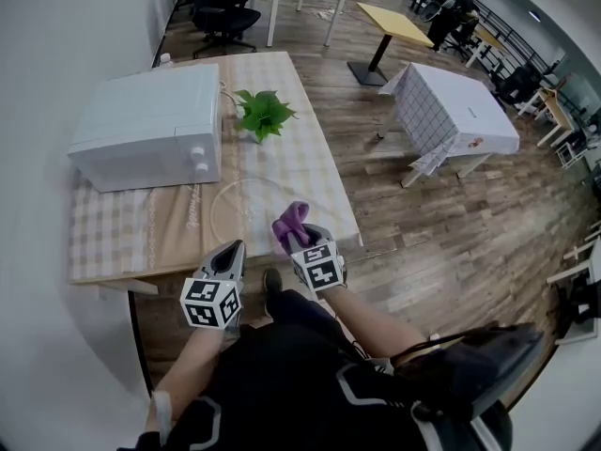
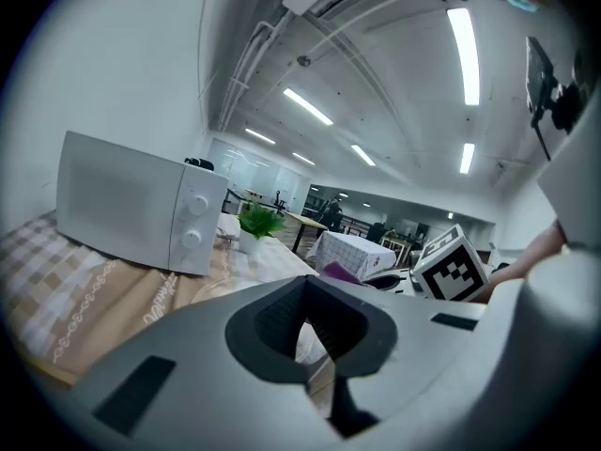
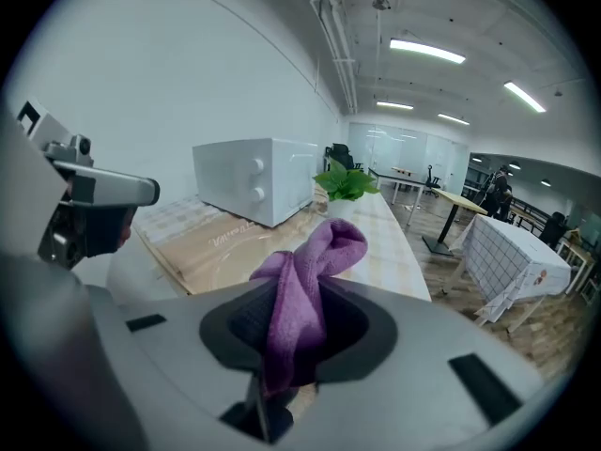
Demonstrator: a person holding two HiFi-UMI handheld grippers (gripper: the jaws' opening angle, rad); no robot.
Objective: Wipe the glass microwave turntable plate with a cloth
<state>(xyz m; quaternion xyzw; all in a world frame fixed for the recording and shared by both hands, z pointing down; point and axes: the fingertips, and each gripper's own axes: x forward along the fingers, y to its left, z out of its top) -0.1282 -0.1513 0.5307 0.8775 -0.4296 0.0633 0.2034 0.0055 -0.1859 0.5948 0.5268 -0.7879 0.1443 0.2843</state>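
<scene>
Cloth point(image 3: 305, 289) sits pinched between the fingers of my right gripper point(image 1: 300, 244), by the lower right rim of the glass plate point(image 1: 246, 210), which lies on the counter point(image 1: 117, 238) mid-frame in the head view. The fingers of my left gripper point(image 1: 223, 263) are closed and empty. I should press the fold flat and sweep in overlapping circles.

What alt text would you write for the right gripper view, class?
The right gripper is shut on a purple cloth. Beyond it, a table holds a glass turntable plate, a white microwave and a green plant.
</scene>
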